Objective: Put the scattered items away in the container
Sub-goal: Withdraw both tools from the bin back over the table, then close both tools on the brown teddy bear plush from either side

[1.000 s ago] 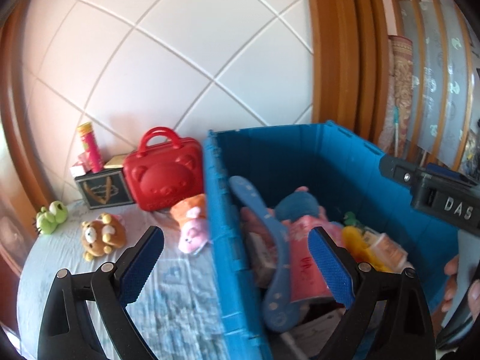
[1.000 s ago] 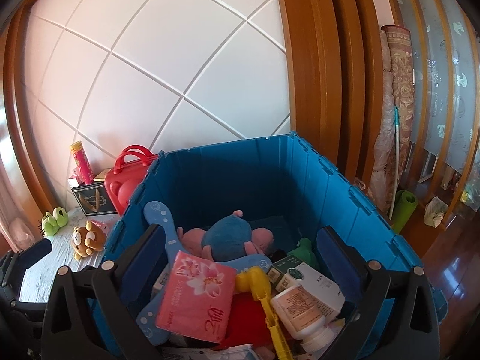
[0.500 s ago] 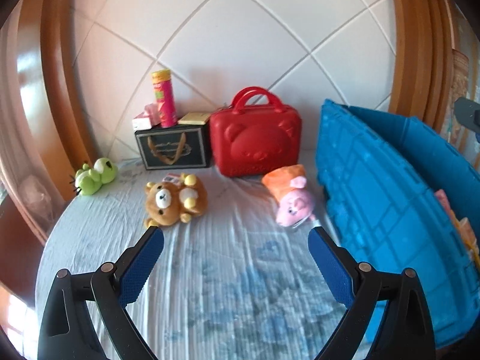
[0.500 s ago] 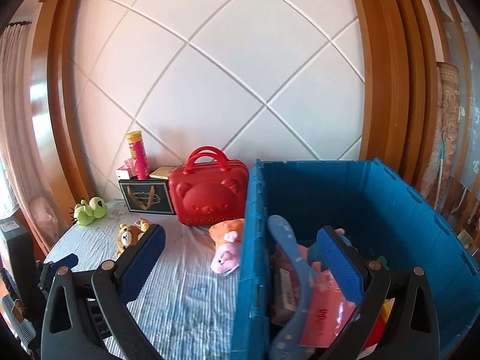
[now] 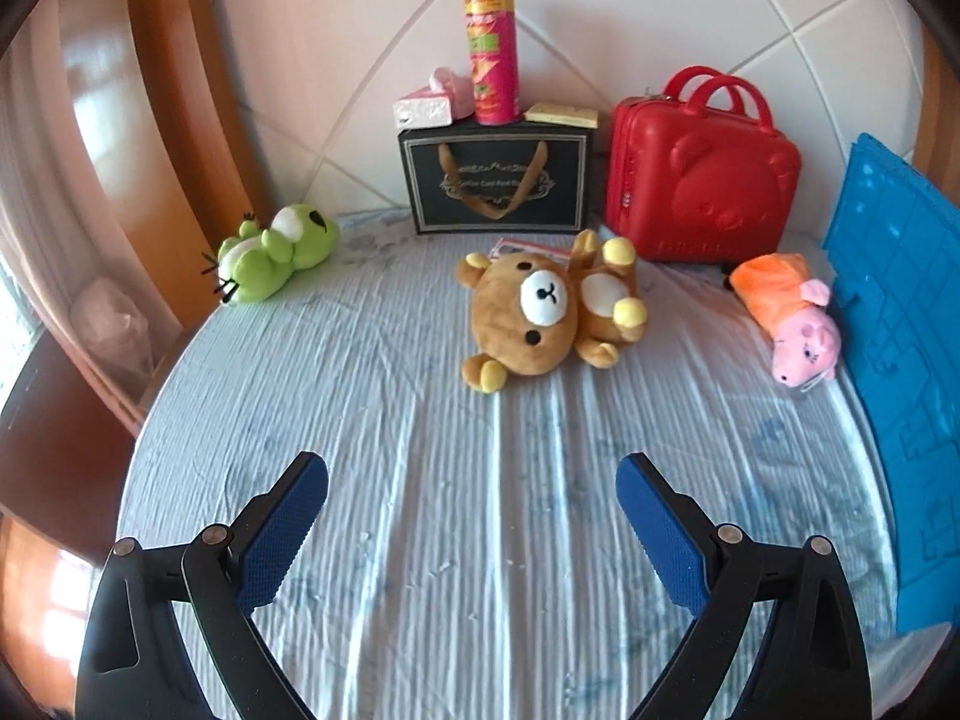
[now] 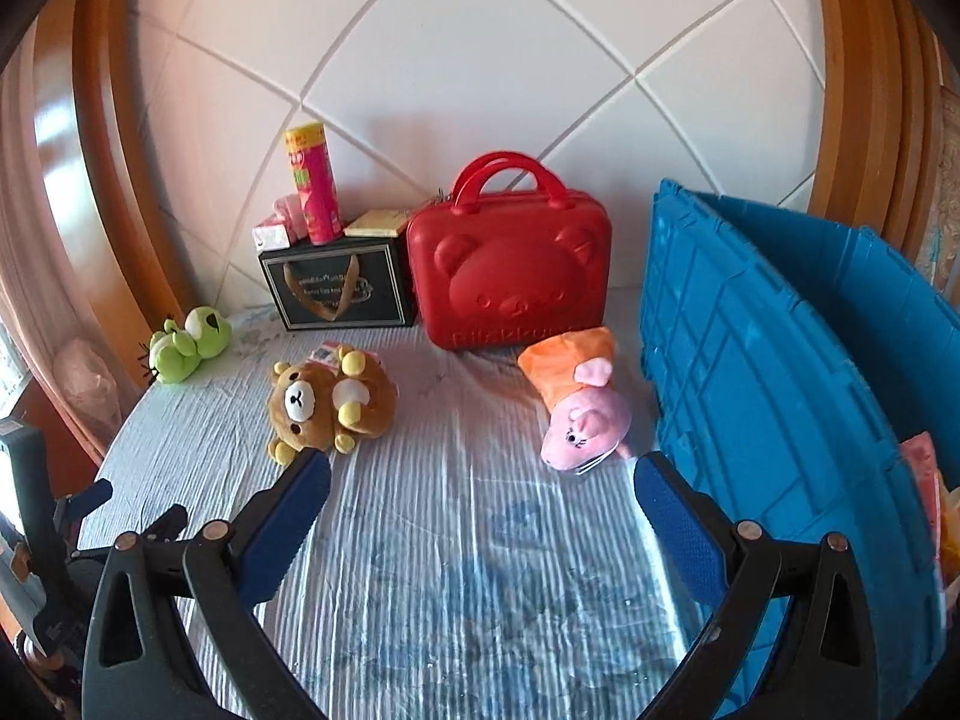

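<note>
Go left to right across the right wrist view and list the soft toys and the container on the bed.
Green frog plush → brown bear plush → pink pig plush → blue crate.

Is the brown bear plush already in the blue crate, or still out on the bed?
Out. The brown bear plush lies on the bedsheet, clear of the blue crate.

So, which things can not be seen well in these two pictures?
- Blue crate contents: right wrist view, hidden by its near wall; only a pink corner shows.
- Blue crate: left wrist view, cut off by the right edge.
- Flat packet: left wrist view, mostly hidden behind the bear plush.
- Black box lettering: too small in both views.
</note>
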Motion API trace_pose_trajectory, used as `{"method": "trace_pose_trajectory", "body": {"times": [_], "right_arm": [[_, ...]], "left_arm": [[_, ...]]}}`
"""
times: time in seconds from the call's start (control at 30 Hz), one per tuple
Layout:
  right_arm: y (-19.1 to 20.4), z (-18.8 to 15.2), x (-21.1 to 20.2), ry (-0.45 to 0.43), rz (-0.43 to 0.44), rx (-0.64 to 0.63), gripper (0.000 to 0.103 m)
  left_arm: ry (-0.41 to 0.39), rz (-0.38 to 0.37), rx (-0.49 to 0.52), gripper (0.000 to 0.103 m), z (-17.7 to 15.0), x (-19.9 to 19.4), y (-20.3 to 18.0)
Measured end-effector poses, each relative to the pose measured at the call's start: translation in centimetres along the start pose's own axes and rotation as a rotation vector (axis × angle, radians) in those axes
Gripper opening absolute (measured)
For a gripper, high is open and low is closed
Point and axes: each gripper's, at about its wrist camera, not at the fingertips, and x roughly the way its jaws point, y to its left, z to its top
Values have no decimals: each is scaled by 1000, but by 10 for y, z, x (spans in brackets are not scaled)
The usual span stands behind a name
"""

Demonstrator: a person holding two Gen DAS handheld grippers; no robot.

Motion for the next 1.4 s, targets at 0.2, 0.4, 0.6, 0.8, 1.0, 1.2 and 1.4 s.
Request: {"method": "trace_pose_trajectory", "body": {"times": [0.2,0.4,0.6,0.8,1.0,1.2,1.4], "right_arm": [[31,2,78,114,72,-29,103],[59,9,161,208,152,-32,103],[83,16,227,266,146,-58,103],[93,15,276,313,172,-48,103],[102,9,317,365,187,-45,103],[110,0,336,380,226,-82,69],[113,4,338,341,254,-109,61]], "left_arm": [[48,-24,-37,98,15,55,10],[60,-19,1,98,33,113,-1],[114,-22,13,98,48,172,-9],[115,-84,54,98,52,205,-18],[135,-105,111,97,53,237,-37],[114,-150,131,78,56,250,-47],[80,-158,125,72,59,247,-46]]}}
